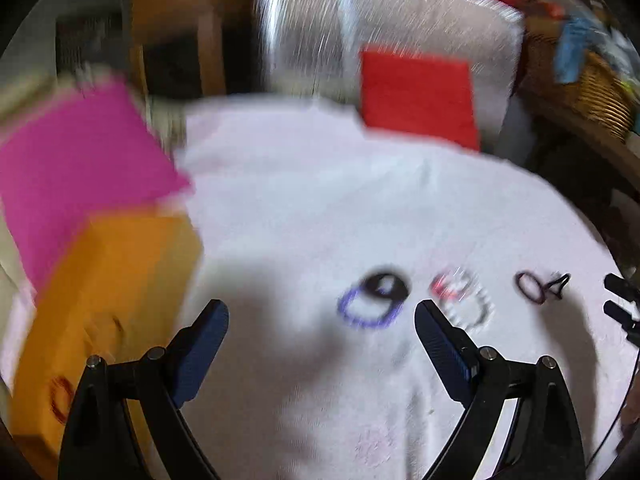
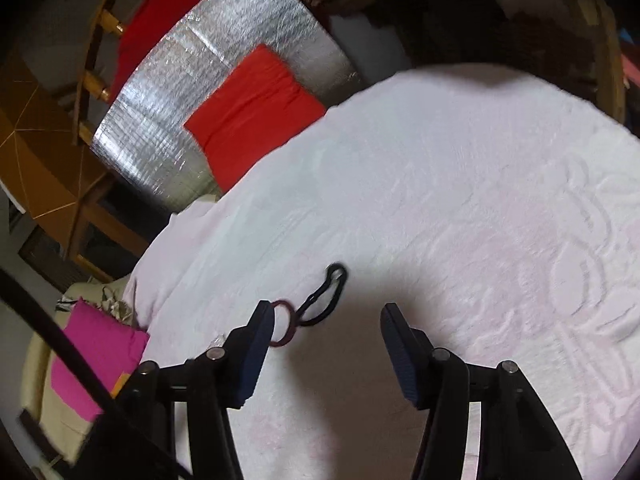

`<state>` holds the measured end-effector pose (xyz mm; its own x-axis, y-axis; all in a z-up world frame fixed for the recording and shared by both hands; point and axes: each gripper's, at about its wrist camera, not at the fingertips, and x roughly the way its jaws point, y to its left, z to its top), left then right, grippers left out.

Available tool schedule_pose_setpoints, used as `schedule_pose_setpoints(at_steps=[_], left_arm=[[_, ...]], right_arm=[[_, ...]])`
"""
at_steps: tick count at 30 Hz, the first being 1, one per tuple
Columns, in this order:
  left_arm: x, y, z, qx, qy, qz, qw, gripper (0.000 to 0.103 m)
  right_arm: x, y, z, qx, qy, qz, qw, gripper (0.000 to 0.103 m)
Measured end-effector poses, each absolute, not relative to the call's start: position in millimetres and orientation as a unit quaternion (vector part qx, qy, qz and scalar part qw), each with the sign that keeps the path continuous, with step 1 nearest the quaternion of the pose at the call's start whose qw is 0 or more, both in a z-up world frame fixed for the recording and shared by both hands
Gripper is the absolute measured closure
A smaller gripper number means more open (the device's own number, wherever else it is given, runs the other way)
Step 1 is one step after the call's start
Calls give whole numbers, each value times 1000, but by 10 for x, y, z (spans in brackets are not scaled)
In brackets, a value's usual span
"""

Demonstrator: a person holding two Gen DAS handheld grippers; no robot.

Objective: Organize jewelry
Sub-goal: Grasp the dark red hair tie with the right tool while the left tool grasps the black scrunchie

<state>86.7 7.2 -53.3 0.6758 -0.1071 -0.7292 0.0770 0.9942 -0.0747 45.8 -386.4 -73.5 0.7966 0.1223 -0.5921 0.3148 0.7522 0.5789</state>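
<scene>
In the blurred left wrist view, my left gripper (image 1: pixel 320 316) is open and empty above the white cloth (image 1: pixel 320 208). Just past it lie a purple ring (image 1: pixel 366 312) overlapped by a black ring (image 1: pixel 386 284), then a red-and-clear beaded piece (image 1: pixel 460 296), then dark rings (image 1: pixel 538 284). An orange sheet (image 1: pixel 108 300) holds a small red ring (image 1: pixel 60 400); a pink sheet (image 1: pixel 80 168) lies behind it. In the right wrist view, my right gripper (image 2: pixel 328 316) is open and empty. A dark red ring (image 2: pixel 282 322) touches its left finger beside a black loop (image 2: pixel 326 294).
A red sheet (image 1: pixel 418 96) lies on a silver foil mat (image 2: pixel 224 64) at the far side. A wicker basket (image 1: pixel 592 92) stands at the back right. Wooden chair parts (image 2: pixel 92 80) are at the left. The right gripper's tips (image 1: pixel 620 300) show at the right edge.
</scene>
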Motion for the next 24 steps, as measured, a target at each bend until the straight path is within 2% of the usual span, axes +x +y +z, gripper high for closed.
schedule_pose_setpoints(at_steps=[2, 5, 8, 9, 11, 12, 24], left_arm=[[1003, 189, -627, -51, 418, -48, 906, 9], [1055, 152, -625, -23, 404, -39, 914, 9], [1085, 25, -637, -16, 405, -80, 911, 11], [1107, -23, -656, -11, 406, -94, 909, 15], [1165, -122, -690, 10, 408, -106, 907, 40], [1198, -155, -714, 16, 409, -109, 906, 42], [1297, -71, -902, 13, 430, -123, 894, 42]], right_arm=[[526, -3800, -756, 351, 316, -39, 880, 44], [634, -3705, -802, 372, 319, -15, 872, 48], [753, -3639, -886, 402, 322, 15, 857, 57], [782, -3618, -911, 412, 324, 24, 851, 57], [856, -3557, -975, 437, 326, 47, 837, 57], [891, -3525, -992, 444, 328, 55, 832, 57], [1307, -3322, -1224, 378, 391, -68, 836, 57]])
